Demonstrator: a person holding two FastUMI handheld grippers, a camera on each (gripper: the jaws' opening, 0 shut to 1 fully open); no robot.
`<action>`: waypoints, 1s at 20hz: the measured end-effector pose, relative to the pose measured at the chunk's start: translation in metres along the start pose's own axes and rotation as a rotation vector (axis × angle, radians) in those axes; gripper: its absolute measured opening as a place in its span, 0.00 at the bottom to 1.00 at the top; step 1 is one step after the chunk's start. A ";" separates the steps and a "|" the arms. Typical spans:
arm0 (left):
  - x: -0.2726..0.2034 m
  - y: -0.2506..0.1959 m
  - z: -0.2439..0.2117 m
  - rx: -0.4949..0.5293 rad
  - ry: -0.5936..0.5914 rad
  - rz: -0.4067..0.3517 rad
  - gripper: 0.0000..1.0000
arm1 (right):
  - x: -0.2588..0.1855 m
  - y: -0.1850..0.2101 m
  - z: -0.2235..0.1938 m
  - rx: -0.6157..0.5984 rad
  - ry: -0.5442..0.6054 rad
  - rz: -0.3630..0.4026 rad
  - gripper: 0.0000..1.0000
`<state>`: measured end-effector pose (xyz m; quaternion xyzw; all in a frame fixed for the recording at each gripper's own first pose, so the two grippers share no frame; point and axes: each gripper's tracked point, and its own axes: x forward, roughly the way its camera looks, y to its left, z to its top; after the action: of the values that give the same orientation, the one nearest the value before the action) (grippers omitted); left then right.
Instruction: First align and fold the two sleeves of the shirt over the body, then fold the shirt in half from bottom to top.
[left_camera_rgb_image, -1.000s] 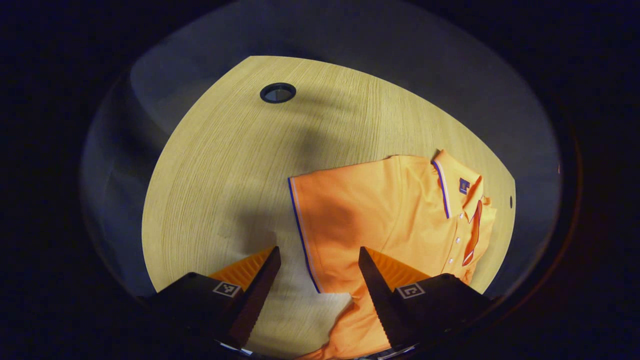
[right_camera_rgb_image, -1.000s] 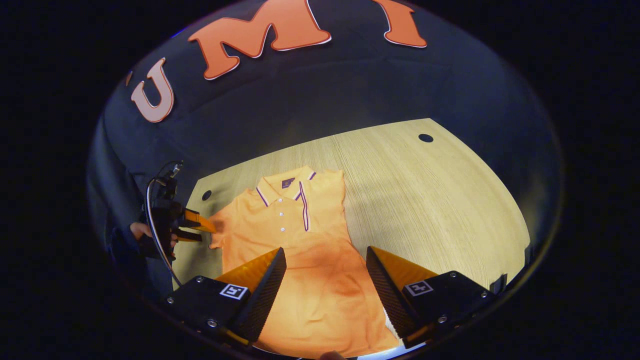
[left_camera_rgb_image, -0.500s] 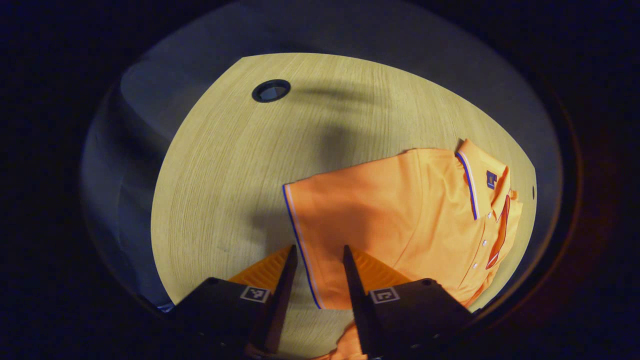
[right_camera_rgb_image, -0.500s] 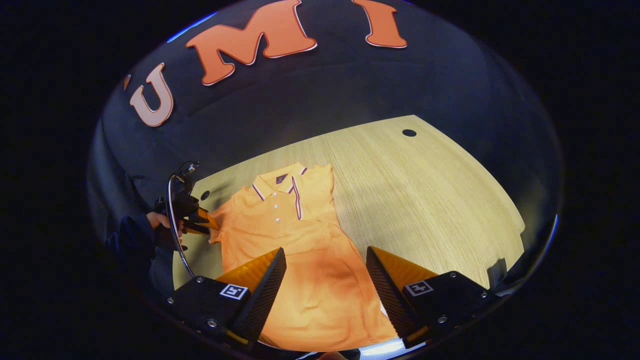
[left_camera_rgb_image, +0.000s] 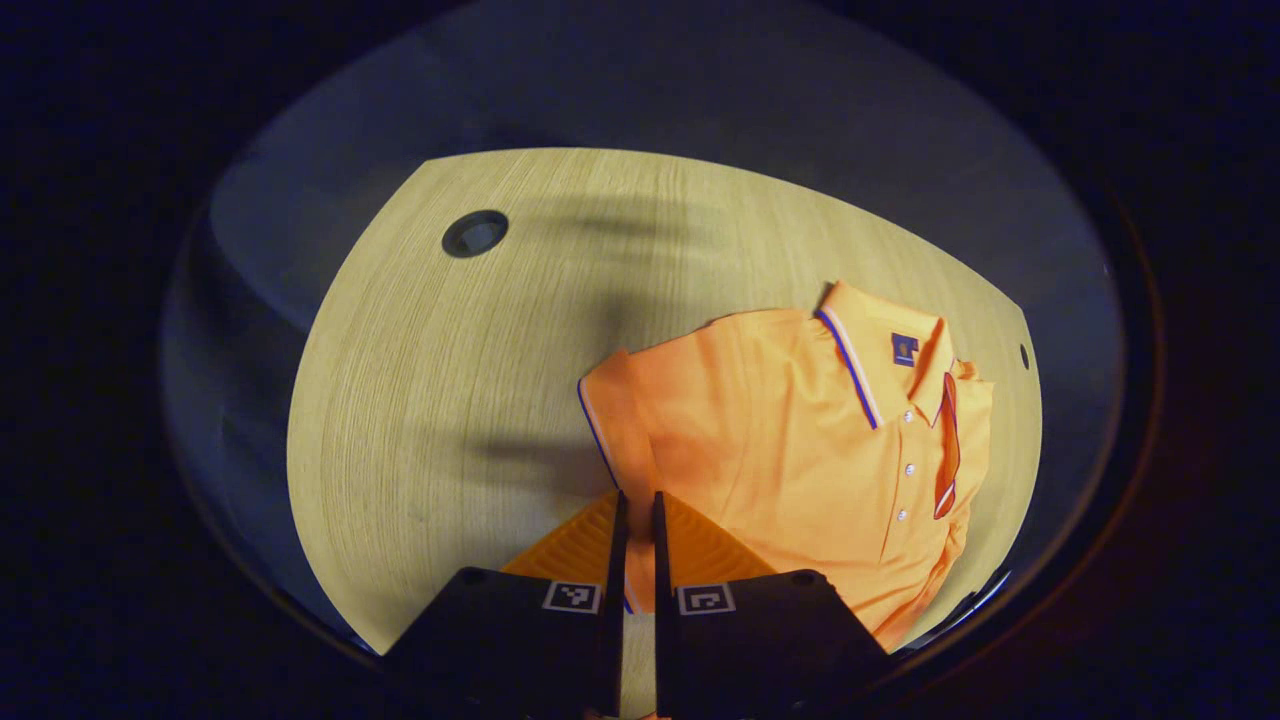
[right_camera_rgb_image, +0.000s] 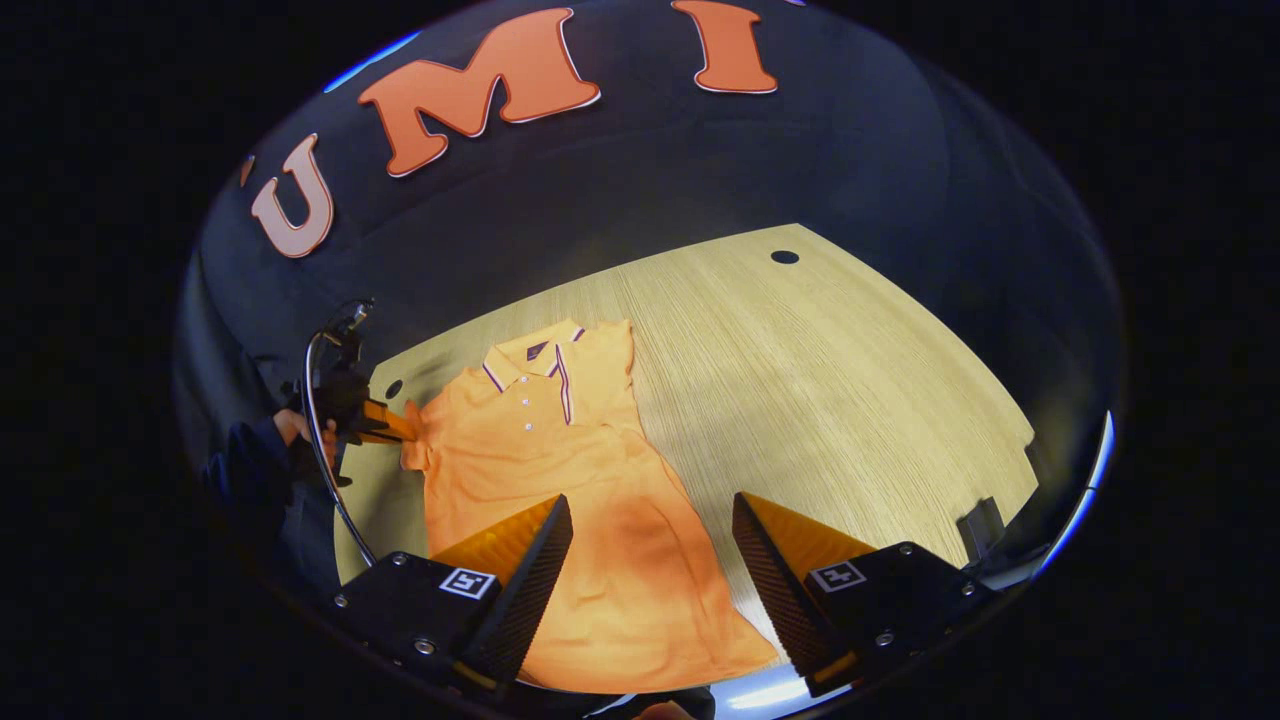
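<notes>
An orange polo shirt (left_camera_rgb_image: 800, 440) lies flat on the wooden table (left_camera_rgb_image: 450, 400), collar (left_camera_rgb_image: 850, 360) toward the far side. My left gripper (left_camera_rgb_image: 636, 495) is shut on the trimmed hem of the shirt's sleeve (left_camera_rgb_image: 612, 415), which bunches up just ahead of the fingers. The right gripper view has the shirt (right_camera_rgb_image: 560, 470) lying lengthwise, its right edge straight with the sleeve there turned in. Above its lower half hovers my right gripper (right_camera_rgb_image: 650, 505), open with nothing between the fingers. At the shirt's left sleeve a hand (right_camera_rgb_image: 290, 428) holds the left gripper (right_camera_rgb_image: 385, 425).
A round cable hole (left_camera_rgb_image: 475, 233) sits in the table's far left part and a smaller hole (left_camera_rgb_image: 1024, 356) near the collar. Bare wood (right_camera_rgb_image: 850, 400) stretches to the right of the shirt. The black booth wall rises behind the table.
My left gripper has gone from wide open to shut on the sleeve hem, and the sleeve now bunches up. The right gripper stays open and has drawn back a little.
</notes>
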<state>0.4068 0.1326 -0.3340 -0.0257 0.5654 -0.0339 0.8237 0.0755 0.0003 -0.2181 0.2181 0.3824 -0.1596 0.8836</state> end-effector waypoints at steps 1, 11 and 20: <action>-0.005 -0.010 0.006 0.025 -0.019 -0.009 0.13 | -0.001 -0.002 -0.002 0.008 0.002 -0.001 0.98; -0.004 -0.099 0.017 0.199 -0.039 -0.114 0.13 | -0.016 -0.027 -0.025 0.057 0.023 -0.043 0.98; 0.028 -0.138 -0.005 0.191 0.035 -0.217 0.27 | -0.026 -0.038 -0.044 0.129 0.040 -0.066 0.98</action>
<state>0.4084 -0.0074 -0.3508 -0.0076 0.5679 -0.1770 0.8038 0.0146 -0.0064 -0.2358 0.2652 0.3957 -0.2085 0.8542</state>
